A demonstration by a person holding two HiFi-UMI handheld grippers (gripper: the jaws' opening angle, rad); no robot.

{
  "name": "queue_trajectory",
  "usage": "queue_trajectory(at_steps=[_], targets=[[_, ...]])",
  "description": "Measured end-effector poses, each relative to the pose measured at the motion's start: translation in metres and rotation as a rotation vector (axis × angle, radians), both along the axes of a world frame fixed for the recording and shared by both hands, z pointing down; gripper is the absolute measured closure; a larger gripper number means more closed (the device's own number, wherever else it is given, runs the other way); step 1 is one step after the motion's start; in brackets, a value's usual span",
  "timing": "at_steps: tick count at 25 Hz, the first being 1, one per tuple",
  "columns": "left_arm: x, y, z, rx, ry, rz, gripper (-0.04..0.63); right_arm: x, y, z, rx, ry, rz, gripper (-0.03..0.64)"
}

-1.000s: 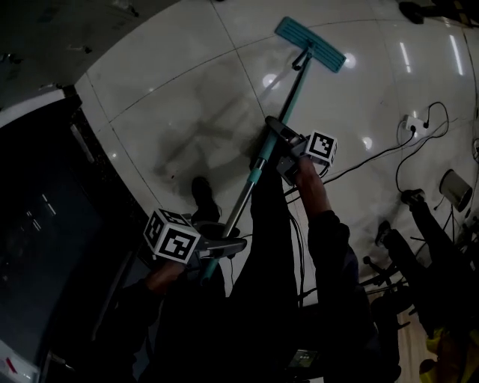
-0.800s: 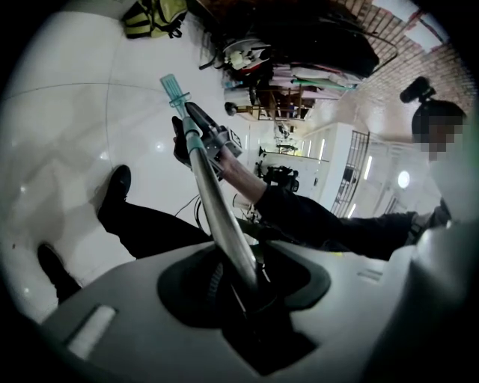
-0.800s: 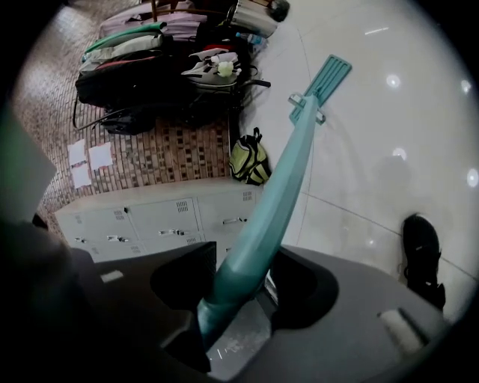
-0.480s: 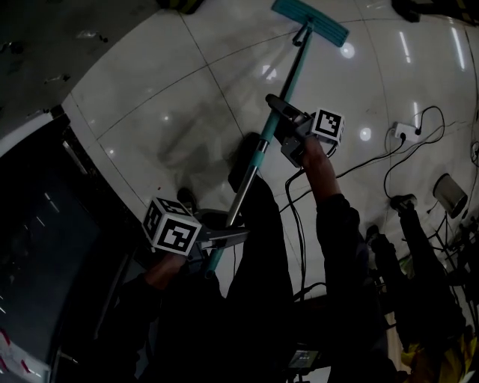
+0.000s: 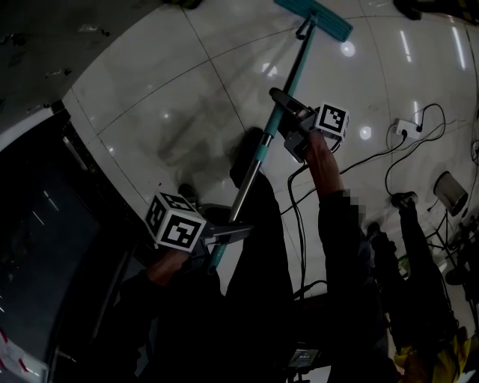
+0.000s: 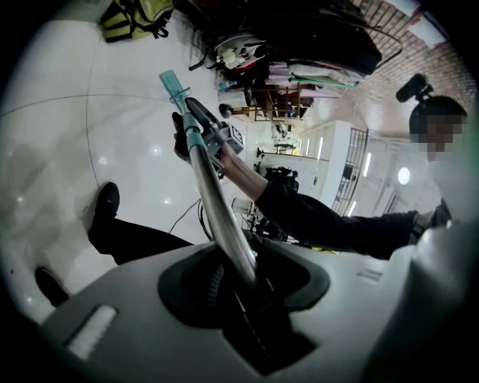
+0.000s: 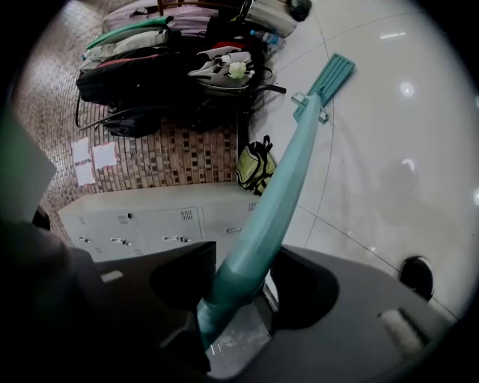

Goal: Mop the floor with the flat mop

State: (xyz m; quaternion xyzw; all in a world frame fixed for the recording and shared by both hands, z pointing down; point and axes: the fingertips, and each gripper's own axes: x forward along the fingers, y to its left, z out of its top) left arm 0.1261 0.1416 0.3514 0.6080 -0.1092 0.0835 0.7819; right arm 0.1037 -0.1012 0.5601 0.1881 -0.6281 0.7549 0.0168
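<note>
While L gripper (image 5: 230, 233) & R gripper (image 5: 286, 111) clamp its pole well apart, flat mop (image 5: 296, 67) prob. handles light, stiff, slick.

I've pushed the flat mop head (image 5: 320, 18) farther out over the tiles, up to the head view's top edge. My right gripper (image 5: 288, 114) rode up with the handle (image 5: 296, 63), my left gripper (image 5: 224, 233) followed slightly, and a leg (image 5: 251, 161) stepped forward.
</note>
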Motion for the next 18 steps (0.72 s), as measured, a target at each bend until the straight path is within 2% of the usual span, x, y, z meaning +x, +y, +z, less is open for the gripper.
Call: queue_trajectory(at_steps=[6, 18], targets=[[-0.012, 0.061, -0.022, 0.006, -0.002, 0.004, 0.423, -0.017, 0.059, -0.026, 0.012, -0.018, -0.032, 0.385], [-0.068, 0.237, -0.047, -0.034, -0.001, -0.009, 0.419, -0.075, 0.247, -0.042, -0.033, -0.068, -0.035, 0.383]])
